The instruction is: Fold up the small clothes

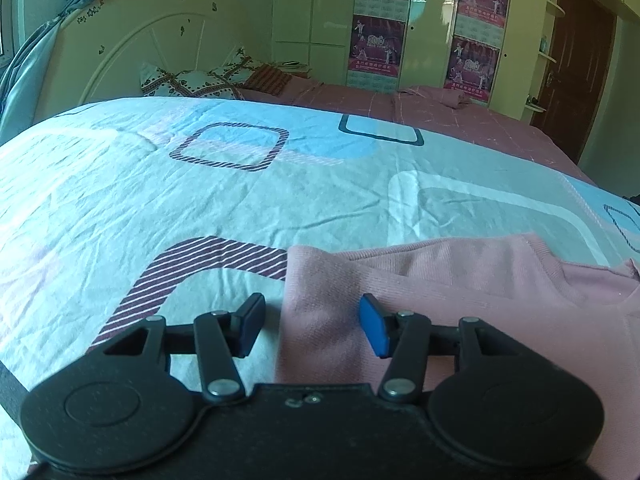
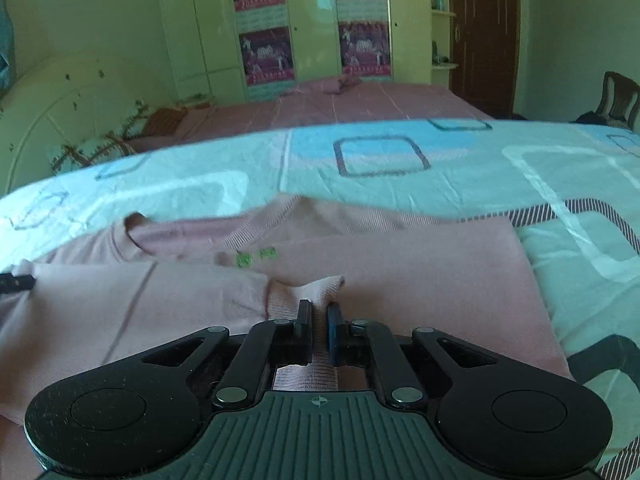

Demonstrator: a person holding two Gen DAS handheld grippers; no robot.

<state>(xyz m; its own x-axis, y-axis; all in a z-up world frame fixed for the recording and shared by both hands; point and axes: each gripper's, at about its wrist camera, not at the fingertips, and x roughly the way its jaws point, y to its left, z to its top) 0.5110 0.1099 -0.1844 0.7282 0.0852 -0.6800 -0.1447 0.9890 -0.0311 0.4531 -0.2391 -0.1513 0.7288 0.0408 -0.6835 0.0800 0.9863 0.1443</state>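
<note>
Four posters [image 2: 262, 54] hang on the pale wardrobe doors [image 2: 204, 28] at the far wall, two stacked on each of two panels. The large figures on them look like "2010"; the smaller lines of text are too blurred to read. Two small green marks [image 2: 256, 258] sit on the chest of the pink sweater [image 2: 400, 280]; whether they are letters or a motif, I cannot tell.

Surface: a bed covered with a light blue sheet [image 1: 200, 200], printed with rounded squares, some striped dark, some white, some solid blue. The sheet is creased throughout. Beyond it lies a second bed under a pink grid-patterned cover [image 1: 440, 116], with a patterned pillow [image 1: 192, 80] at its head against a rounded white headboard [image 1: 160, 32]. A blue curtain [image 1: 24, 64] hangs at the left. A dark brown door [image 2: 484, 36] stands to the right of the wardrobe, with small corner shelves [image 2: 442, 12] between them; what sits on the shelves is too small to make out. A wooden chair back [image 2: 618, 96] shows at the far right.

The sweater lies flat on the blue sheet, close to the near edge, with one sleeve folded across the body.

Right gripper [image 2: 319, 320]: fingers narrowed on a ribbed cuff [image 2: 320, 286] of the sweater, which is pinched between them and bunches up just past the tips.

Left gripper [image 1: 312, 320]: fingers wide apart, holding nothing, low over the left edge of the sweater; one finger is over the sheet, the other over pink fabric.
</note>
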